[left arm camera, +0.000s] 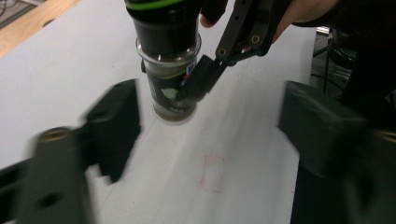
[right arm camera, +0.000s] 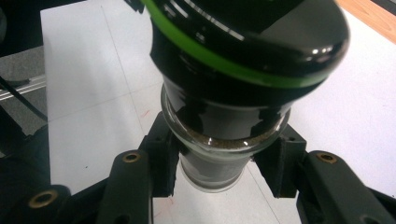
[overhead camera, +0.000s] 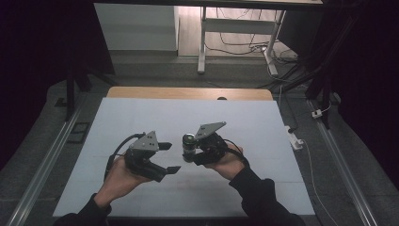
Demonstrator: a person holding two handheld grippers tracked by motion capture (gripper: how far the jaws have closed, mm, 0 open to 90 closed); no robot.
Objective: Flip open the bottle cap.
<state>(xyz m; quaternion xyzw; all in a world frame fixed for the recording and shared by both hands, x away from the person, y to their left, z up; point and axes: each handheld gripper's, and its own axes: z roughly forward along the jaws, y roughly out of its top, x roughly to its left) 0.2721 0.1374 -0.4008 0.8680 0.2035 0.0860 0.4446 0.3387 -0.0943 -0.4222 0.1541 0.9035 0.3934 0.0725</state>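
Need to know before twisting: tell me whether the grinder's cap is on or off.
On. The black, green-ringed cap sits atop the glass grinder gripped by the right gripper.

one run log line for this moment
right gripper: shut on grinder jar | left gripper: open, beside jar | table

The right gripper (overhead camera: 192, 153) is clamped shut around what it holds, wrist cocked leftward. The left gripper (overhead camera: 168, 157), jaws spread and empty, sits just left, pointing right.
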